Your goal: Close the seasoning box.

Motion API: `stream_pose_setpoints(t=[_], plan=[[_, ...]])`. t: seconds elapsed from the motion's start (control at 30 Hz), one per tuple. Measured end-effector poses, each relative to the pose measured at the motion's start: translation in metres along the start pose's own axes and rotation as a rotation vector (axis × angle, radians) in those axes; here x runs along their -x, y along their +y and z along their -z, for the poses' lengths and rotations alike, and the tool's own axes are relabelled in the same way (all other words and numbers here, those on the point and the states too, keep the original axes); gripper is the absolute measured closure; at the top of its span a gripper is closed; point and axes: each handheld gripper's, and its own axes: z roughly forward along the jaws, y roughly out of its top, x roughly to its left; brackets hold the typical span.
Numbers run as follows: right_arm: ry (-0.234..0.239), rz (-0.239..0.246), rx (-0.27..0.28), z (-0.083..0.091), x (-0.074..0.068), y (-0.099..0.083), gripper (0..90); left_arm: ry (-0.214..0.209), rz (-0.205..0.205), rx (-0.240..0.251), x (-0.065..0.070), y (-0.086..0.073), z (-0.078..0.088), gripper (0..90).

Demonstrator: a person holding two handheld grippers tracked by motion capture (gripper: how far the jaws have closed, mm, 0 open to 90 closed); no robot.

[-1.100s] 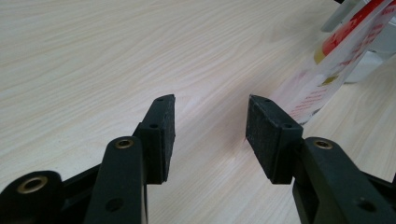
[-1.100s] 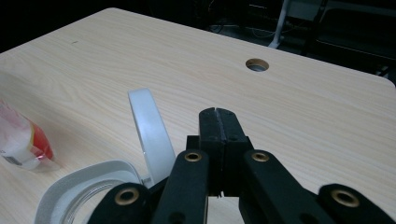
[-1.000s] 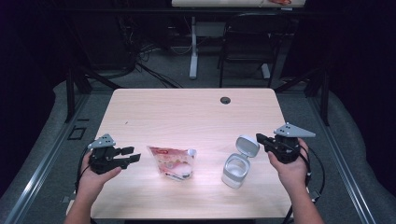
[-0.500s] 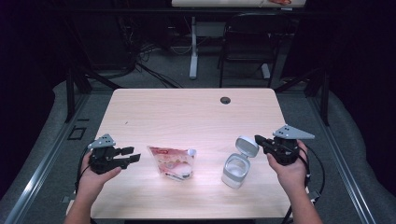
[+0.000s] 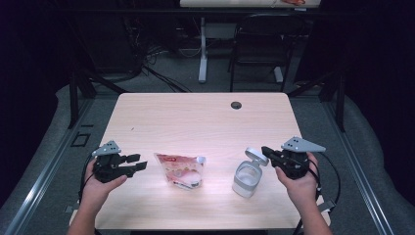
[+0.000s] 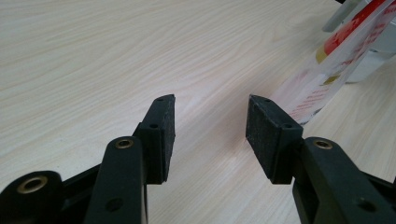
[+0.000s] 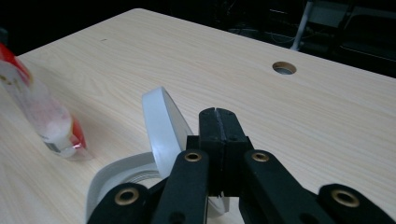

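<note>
Both tools sit low over the bench (image 5: 195, 117). From above, my left tool (image 5: 139, 163) points at the red pouch (image 5: 180, 170), just beside it. Its own view shows wide-open pads (image 6: 163, 130) holding nothing. My right tool (image 7: 218, 122) is squeezed tight and empty, right next to the white jar's flipped-up lid (image 7: 163, 128). Lots of bare wood lies behind, up to the round hole (image 5: 236, 105).

bright overhead glare on the table (image 5: 195, 117), dark surroundings, soft blur
</note>
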Motion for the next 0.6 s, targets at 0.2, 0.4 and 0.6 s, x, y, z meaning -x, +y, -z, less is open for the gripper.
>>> stream_pose_setpoints(t=[0.2,0.4,0.6], plan=[[0.039,0.020,0.012,0.001,-0.015,-0.001,90.0,0.000,-0.001,0.000,0.000,0.000,0.000,52.8],[0.064,0.036,0.029,0.003,-0.029,-0.003,90.0,0.001,0.000,0.003,0.000,0.000,0.000,52.8],[0.061,0.051,0.018,0.001,-0.035,-0.010,90.0,0.003,-0.001,0.001,0.000,0.000,0.000,52.7]])
